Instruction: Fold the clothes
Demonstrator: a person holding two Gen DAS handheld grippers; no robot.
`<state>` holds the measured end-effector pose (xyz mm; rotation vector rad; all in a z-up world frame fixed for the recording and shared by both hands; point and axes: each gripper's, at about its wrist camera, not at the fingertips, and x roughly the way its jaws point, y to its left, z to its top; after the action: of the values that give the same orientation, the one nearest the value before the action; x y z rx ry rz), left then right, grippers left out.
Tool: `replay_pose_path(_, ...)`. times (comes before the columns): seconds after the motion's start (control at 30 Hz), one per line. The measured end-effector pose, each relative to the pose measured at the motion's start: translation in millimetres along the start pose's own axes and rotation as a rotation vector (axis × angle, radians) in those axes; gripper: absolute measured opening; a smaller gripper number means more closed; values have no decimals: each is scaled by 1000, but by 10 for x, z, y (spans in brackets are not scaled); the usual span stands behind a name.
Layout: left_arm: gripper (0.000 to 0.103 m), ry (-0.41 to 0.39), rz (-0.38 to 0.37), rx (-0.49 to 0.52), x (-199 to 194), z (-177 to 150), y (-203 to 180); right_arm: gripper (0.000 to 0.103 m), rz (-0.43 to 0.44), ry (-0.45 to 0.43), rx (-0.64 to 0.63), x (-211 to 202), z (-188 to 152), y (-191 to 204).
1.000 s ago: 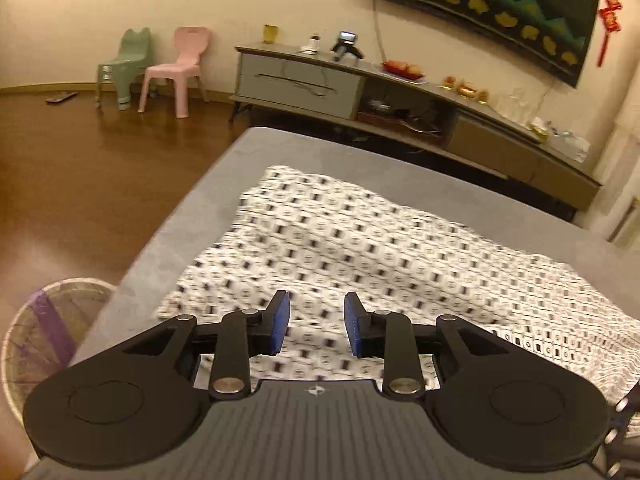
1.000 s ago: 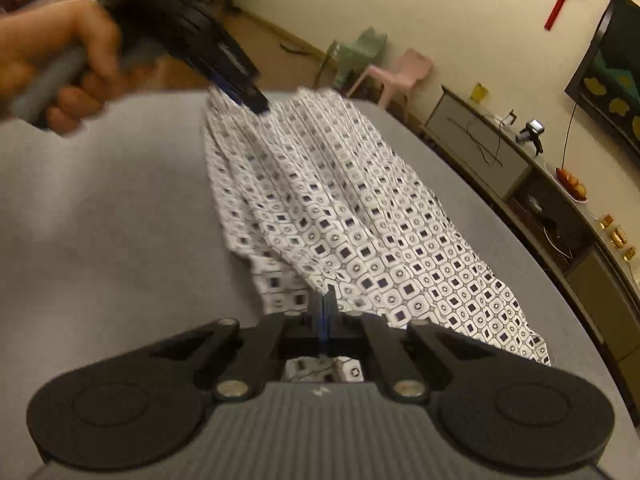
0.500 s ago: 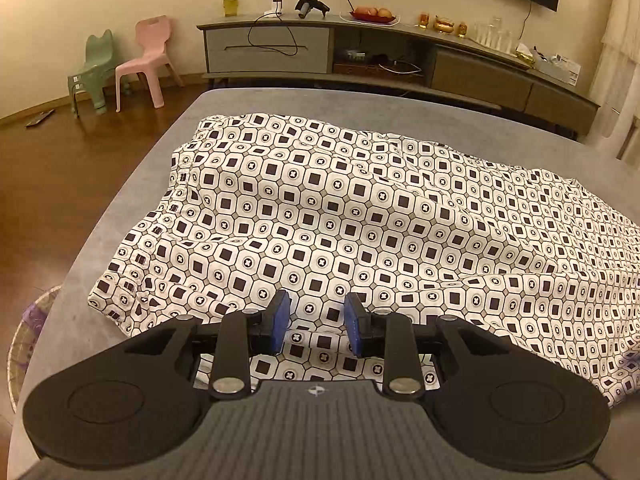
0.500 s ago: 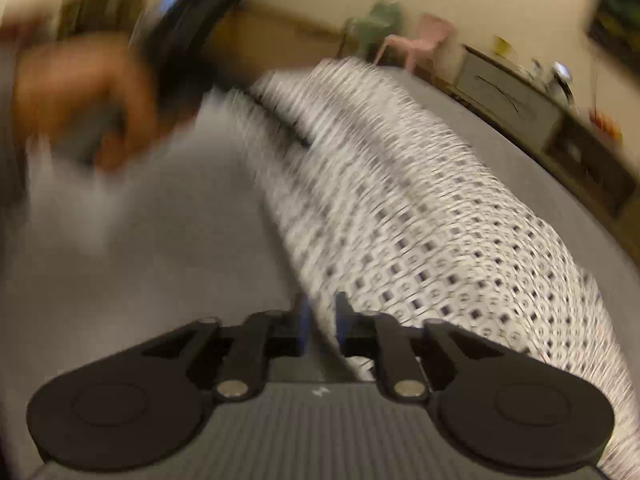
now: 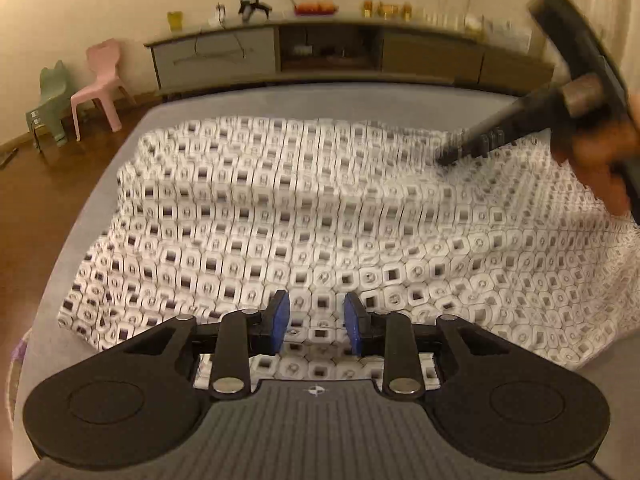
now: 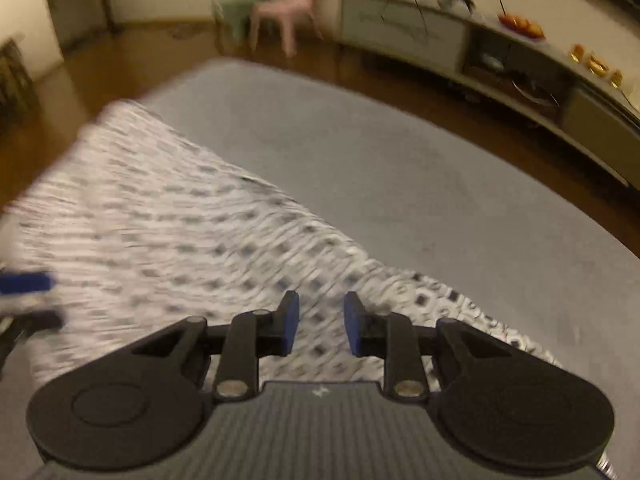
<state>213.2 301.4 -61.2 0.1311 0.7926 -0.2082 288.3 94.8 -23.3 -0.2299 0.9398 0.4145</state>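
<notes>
One patterned garment point(image 5: 320, 216), white with small dark squares, lay spread and rumpled over most of the grey bed point(image 6: 420, 184). Both the left gripper point(image 5: 316, 318) and the right gripper point(image 5: 448, 156) hovered over it with jaws parting and nothing between the blue pads. Each would do best to settle on a near hem corner, then clamp and lift together so the fold lands even.

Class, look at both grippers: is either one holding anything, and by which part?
Nothing is held. The left gripper and right gripper are opening, empty, above the patterned cloth.
</notes>
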Motion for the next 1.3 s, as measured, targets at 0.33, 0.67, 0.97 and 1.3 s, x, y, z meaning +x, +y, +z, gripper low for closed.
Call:
replay_pose_path(0.33, 37, 0, 181, -10, 40, 7, 59, 33, -90, 4, -15, 113, 173, -168)
replay_pose_path(0.67, 38, 1, 361, -9, 126, 91, 187, 32, -19, -38, 73, -1717, -1995, -934)
replay_pose_path(0.97, 38, 72, 591, 120, 189, 74, 65, 29, -87, 81, 95, -2064, -3026, -1489)
replay_pose_path(1.3, 37, -6, 437, 90, -270, 284, -350, 34, -92, 131, 185, -2624, -3543, -2241)
